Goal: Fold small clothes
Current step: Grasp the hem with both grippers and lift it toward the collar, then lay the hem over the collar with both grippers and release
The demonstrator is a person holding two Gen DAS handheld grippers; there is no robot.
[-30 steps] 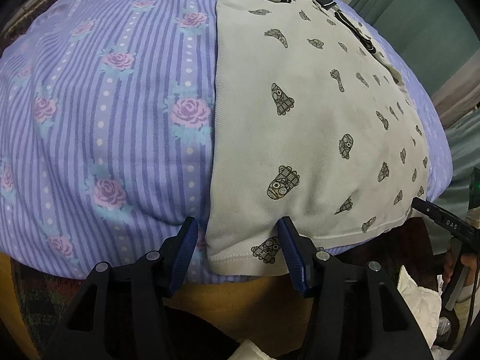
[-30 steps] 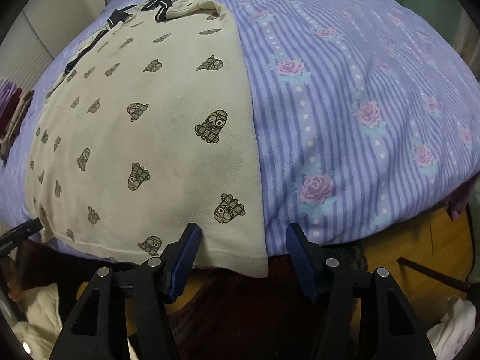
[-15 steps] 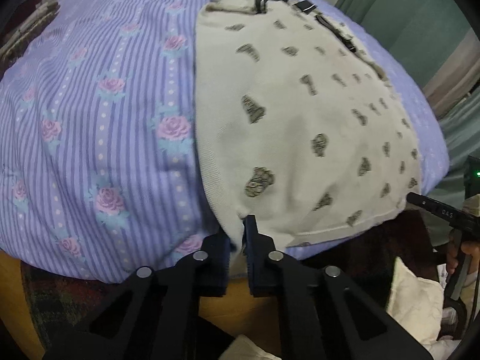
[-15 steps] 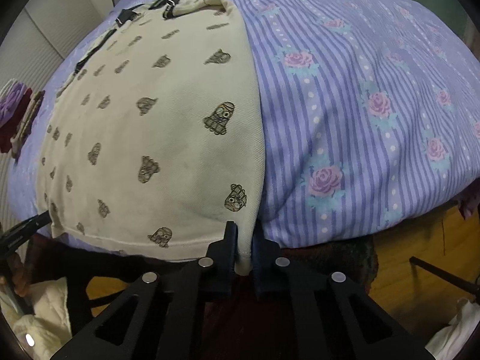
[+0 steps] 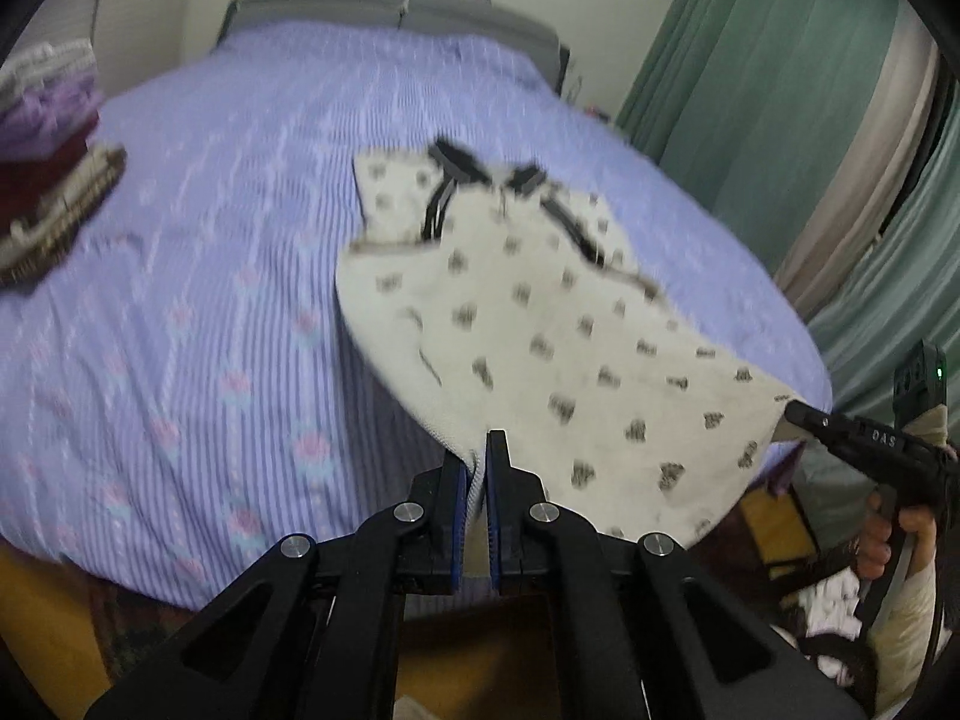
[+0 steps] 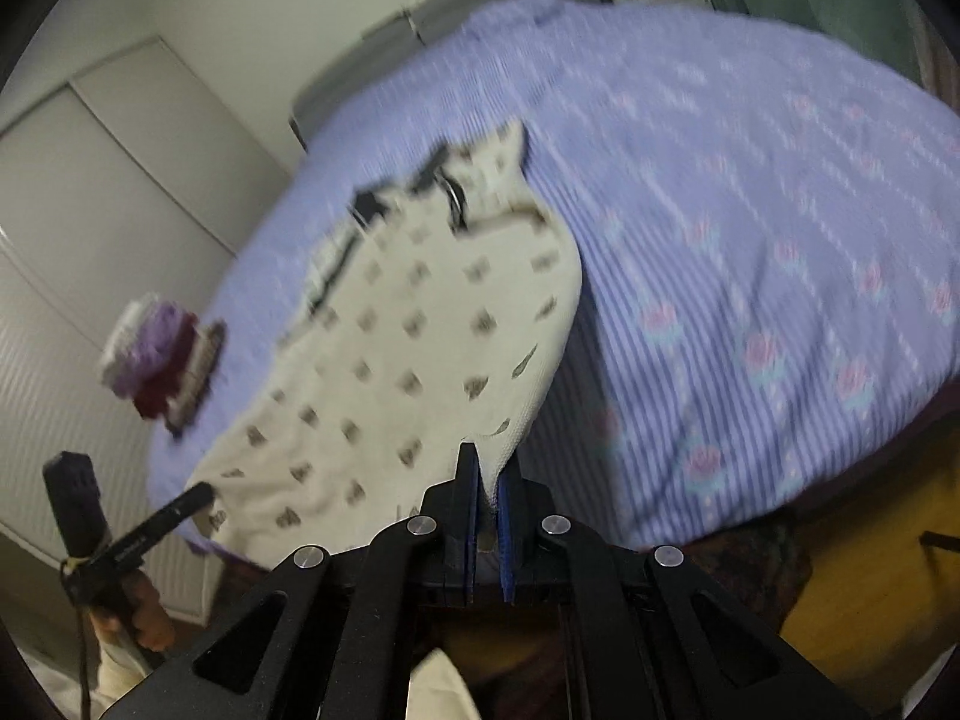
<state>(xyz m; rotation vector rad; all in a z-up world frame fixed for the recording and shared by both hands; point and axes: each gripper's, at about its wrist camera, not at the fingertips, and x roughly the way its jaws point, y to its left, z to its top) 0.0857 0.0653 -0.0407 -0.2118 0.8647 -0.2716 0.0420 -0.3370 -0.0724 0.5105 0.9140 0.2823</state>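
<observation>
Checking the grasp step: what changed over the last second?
Both jaws, open a second ago, closed on the shirt's bottom corners: left gripper, right gripper. The hem has lifted off the bedspread. Collar end still lies there; the folded pile is unmoved.

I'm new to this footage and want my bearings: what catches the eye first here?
A cream printed garment lies on the purple striped bedspread, its near hem lifted at both corners. The left tongs and right tongs are each shut on a corner. A stack of folded clothes sits at the bed's far left.

Lilac striped bed (image 5: 240,252) with cream printed shirt (image 5: 540,324), folded pile (image 5: 48,120).
</observation>
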